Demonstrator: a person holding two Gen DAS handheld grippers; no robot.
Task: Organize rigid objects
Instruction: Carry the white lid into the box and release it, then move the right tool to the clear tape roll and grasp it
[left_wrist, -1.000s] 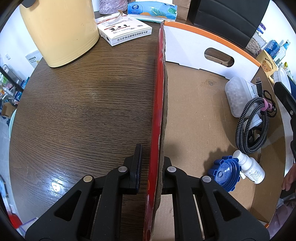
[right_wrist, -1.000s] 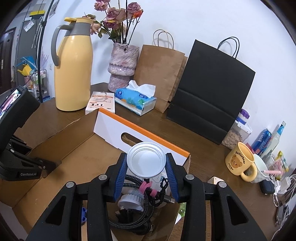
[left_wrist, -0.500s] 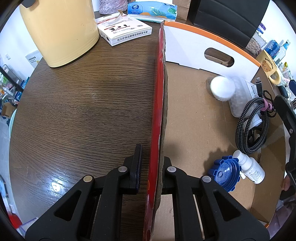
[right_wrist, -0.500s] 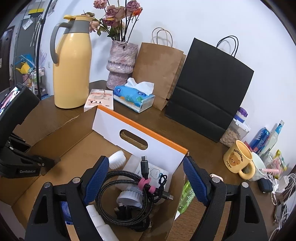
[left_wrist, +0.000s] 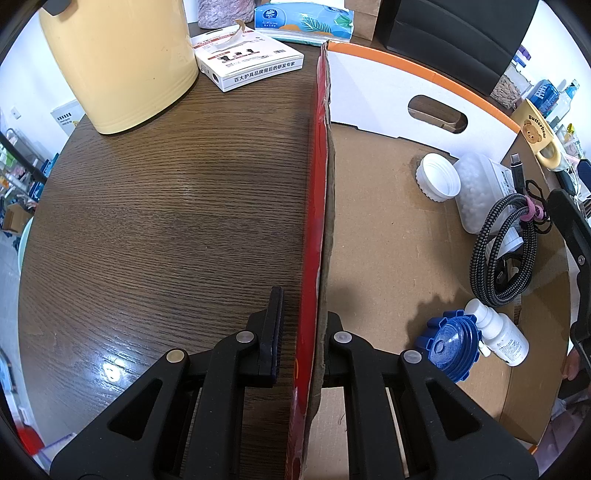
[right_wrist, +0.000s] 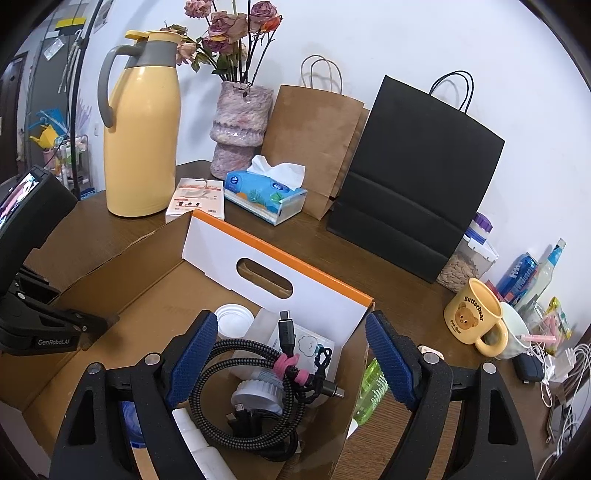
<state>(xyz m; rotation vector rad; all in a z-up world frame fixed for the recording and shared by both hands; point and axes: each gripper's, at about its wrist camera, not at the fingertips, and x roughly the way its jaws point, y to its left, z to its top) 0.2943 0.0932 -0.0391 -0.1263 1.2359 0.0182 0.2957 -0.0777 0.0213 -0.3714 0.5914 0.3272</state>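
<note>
Right wrist: cardboard box (right_wrist: 122, 291) holds white cap (right_wrist: 233, 319), braided cable (right_wrist: 236, 387), perhaps a bottle.

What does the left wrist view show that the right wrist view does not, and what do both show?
Only the left wrist view: the left tongs shut on the box wall, and the whole blue cap.

Only the right wrist view: the open right tongs, empty, plus the flowers and paper bags.

Both: the white cap in the box, the braided cable, the yellow jug.
</note>
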